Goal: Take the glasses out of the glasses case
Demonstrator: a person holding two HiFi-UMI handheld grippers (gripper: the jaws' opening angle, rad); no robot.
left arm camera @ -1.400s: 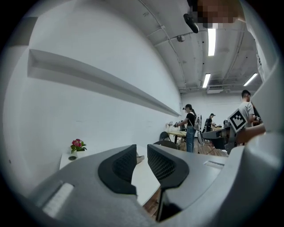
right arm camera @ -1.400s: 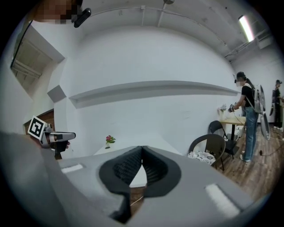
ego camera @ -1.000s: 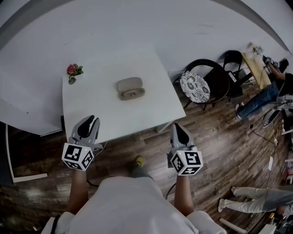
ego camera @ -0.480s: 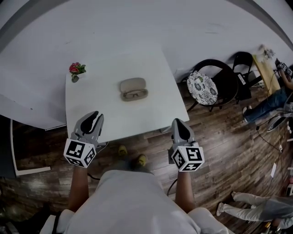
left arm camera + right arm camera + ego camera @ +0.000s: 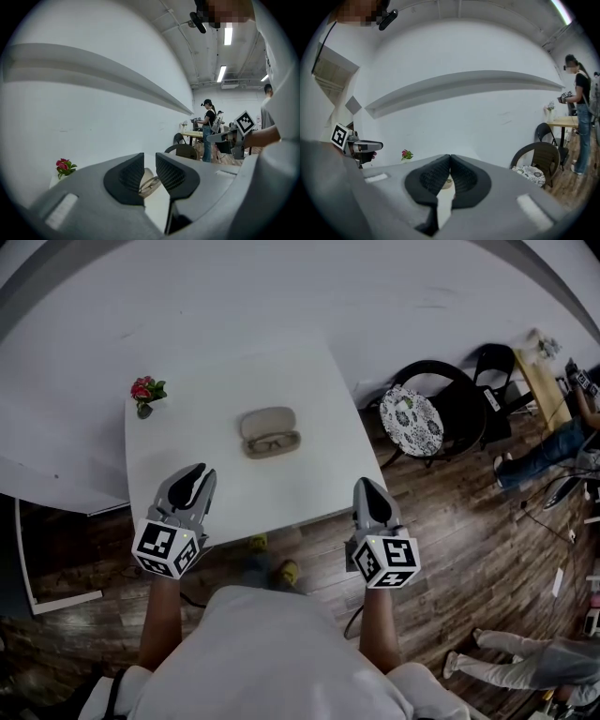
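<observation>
An open beige glasses case lies mid-table on the white table, with dark-rimmed glasses resting in its lower half. My left gripper hovers over the table's near left edge, short of the case, its jaws a narrow gap apart and empty. In the left gripper view the case shows through the gap of that gripper. My right gripper is at the table's near right corner, shut on nothing. A sliver of the case shows below the closed tips of the right gripper.
A small pot of red flowers stands at the table's far left corner. A dark chair with a patterned cushion is right of the table. A white wall runs behind. People stand at a wooden table far right.
Both grippers have edged forward toward the table; the left one now reaches over its near edge. The case and glasses have not been touched.
</observation>
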